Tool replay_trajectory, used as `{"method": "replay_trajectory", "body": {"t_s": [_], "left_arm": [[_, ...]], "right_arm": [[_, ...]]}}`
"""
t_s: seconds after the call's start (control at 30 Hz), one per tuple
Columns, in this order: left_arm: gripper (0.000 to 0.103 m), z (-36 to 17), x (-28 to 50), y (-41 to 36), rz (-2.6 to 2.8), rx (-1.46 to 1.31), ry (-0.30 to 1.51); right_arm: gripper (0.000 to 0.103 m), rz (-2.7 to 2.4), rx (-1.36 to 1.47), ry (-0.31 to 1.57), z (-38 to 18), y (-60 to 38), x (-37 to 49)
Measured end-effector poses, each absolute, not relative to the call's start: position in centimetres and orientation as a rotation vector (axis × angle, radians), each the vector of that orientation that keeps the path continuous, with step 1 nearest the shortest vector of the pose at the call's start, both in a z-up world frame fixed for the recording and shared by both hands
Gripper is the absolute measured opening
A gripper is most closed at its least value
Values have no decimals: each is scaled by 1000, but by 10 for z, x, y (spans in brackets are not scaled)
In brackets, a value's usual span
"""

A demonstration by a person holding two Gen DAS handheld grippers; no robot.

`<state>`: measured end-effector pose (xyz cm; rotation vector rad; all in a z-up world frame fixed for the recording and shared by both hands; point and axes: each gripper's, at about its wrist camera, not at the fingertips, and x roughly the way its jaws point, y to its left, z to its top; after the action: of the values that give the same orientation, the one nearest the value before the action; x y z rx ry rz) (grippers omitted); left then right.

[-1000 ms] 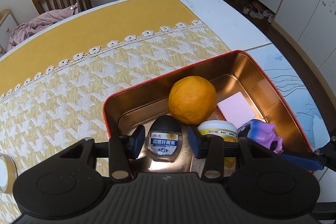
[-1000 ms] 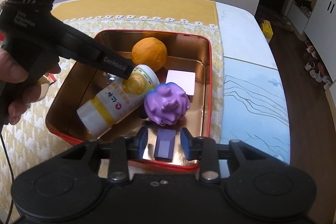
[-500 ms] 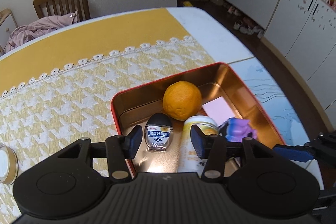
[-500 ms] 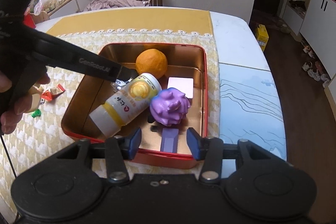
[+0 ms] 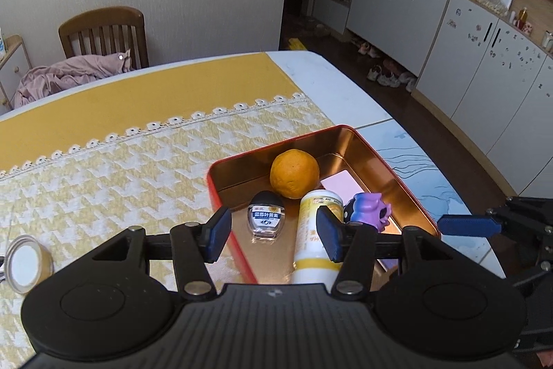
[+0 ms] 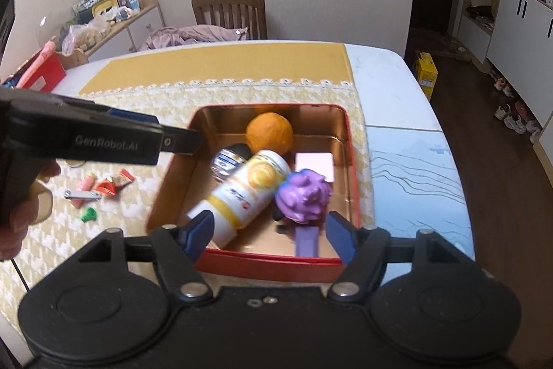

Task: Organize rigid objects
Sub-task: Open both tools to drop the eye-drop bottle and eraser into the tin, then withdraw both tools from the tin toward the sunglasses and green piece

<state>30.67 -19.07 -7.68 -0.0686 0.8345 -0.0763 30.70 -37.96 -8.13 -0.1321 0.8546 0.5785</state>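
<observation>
**Both claws clear of the tin, nothing held**

My left claw point(image 5: 273, 237) hangs above the near-left corner of the red tin point(image 6: 349, 140), its jaws parted and just widening, with nothing pinched between them. My right claw point(image 6: 269, 236) hangs over the tin's near wall; its jaws have just been spreading and now stand wide, empty.

The tin sits on the yellow-and-white cloth point(image 5: 114, 182) that covers the worktop point(image 6: 387, 82). Inside it:
- an orange point(image 6: 269, 132) at the far side;
- a small flat bottle with a black cap point(image 5: 266, 218), lying just beside the orange;
- a white and yellow bottle point(image 6: 247, 192) lying on its side, slantwise;
- a purple toy point(image 6: 304, 196), touching that bottle;
- a pale pink card point(image 6: 314, 166) flat on the tin floor behind the toy.

Left of the tin, small items lie loose on the cloth: nail clippers point(image 6: 83, 195), red wrappers point(image 6: 112, 184), a green piece point(image 6: 88, 215).
</observation>
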Motion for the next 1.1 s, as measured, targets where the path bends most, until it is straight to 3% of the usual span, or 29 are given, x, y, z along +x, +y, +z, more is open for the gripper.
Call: {"method": "replay_trajectory", "body": {"t_s": [0.13, 0.33, 0.43, 0.7, 0.83, 1.1], "left_arm": [[64, -71, 289, -176, -71, -75, 814], [66, -69, 261, -146, -58, -84, 793], [73, -69, 248, -128, -46, -90, 782], [79, -67, 221, -76, -12, -120, 757], [85, -65, 207, -46, 56, -121, 715], [85, -76, 188, 26, 148, -175, 716]], "right_arm": [[81, 569, -128, 838, -75, -368, 298], [90, 571, -110, 830, -71, -346, 285], [94, 592, -112, 819, -69, -330, 275], [102, 639, -109, 798, -66, -281, 251], [103, 654, -105, 781, -65, -258, 242], [103, 655, -106, 795, -72, -219, 231]]}}
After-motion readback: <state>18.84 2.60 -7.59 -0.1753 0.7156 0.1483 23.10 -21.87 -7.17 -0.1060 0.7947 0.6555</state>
